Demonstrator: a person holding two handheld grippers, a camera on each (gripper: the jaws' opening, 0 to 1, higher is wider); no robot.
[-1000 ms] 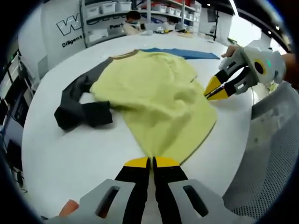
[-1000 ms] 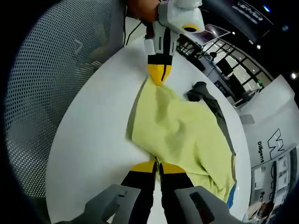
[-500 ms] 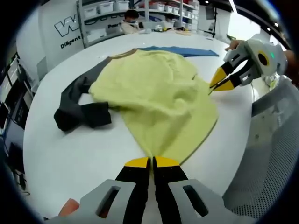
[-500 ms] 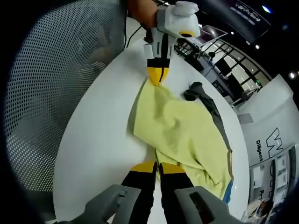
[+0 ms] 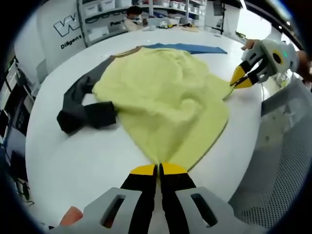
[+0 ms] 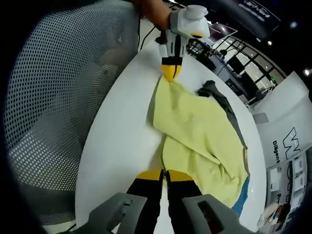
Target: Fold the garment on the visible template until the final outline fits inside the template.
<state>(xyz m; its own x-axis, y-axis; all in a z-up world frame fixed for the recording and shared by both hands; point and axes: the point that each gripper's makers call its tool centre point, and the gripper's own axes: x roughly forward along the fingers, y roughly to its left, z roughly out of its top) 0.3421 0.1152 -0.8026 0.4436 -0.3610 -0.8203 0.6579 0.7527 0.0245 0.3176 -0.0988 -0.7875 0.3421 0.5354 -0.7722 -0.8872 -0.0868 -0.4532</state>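
left claw pressed together, garment hem pinched at 6 o'clock | right claw pressed together on the garment's other hem corner | yellow garment spread on white surface, dark sleeve bunched at 9 o'clock | blue template at 12 o'clock, mostly hidden under the garment | mesh chair beside the surface

You have drawn the right gripper outward from the left gripper, stretching the hem of the yellow garment between them; its earlier bunched folds now lie flatter and wider.
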